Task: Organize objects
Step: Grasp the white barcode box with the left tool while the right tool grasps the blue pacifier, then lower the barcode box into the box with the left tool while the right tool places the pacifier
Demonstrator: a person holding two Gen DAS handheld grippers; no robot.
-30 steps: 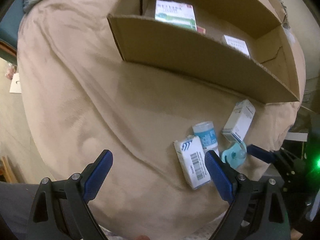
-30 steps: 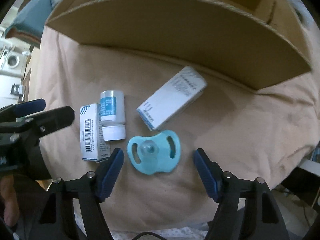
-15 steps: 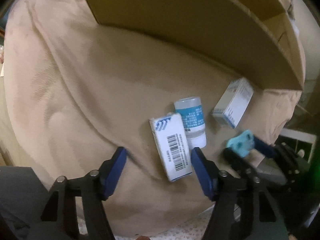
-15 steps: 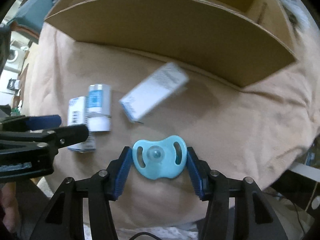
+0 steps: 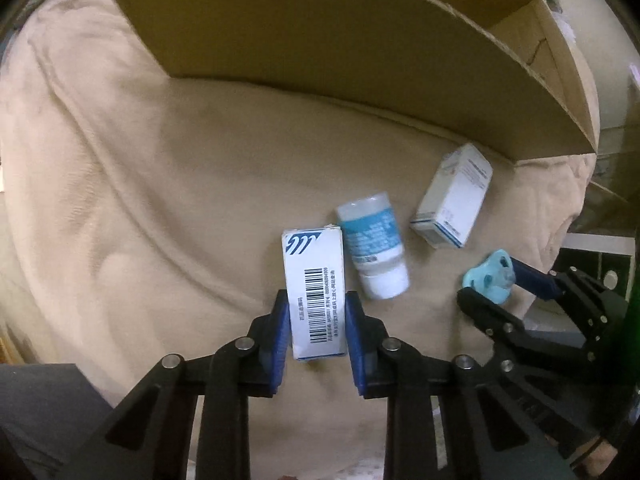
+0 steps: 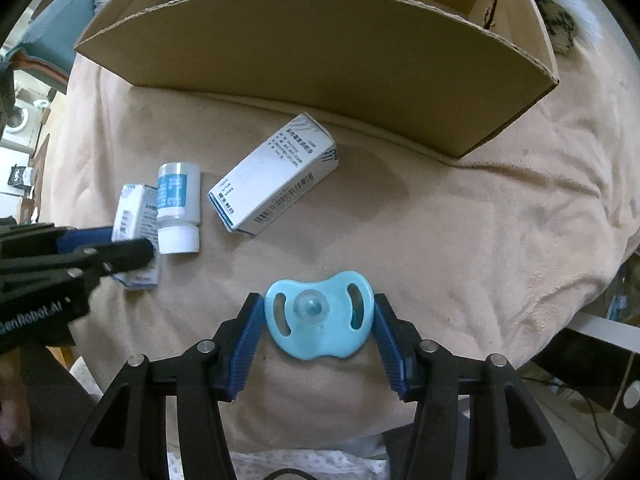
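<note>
Pale blue plastic: the pacifier (image 6: 320, 314) sits pinched by its shield edges in your right gripper (image 6: 319, 322), blue pads (image 6: 250, 334) against both sides, the nipple toward the camera, over the near part of the tan blanket (image 6: 460, 240). Judged light and stiff at the shield, soft at the nipple; the curved, smooth rim could squirt out under hard pressure, so hold it by the widest part of the shield, as you do now.

Your left gripper (image 5: 316, 322) is closed on the barcode carton (image 5: 314, 292), pads on its two long side faces, near the lower end. Thin card, probably near weightless, and it will dent if squeezed hard. Whether it is lifted off the cloth cannot be told.

Just beside it, touching or nearly so, the small bottle (image 5: 374, 244) lies on its side, white cap toward you; round, so it is likely to roll. Further right lies the second carton (image 5: 452, 196), flat and skewed, close under the wall of the cardboard box (image 5: 320, 48).

The open box stands behind everything, some packets already inside in the right view. Likely destination for both held items.
</note>
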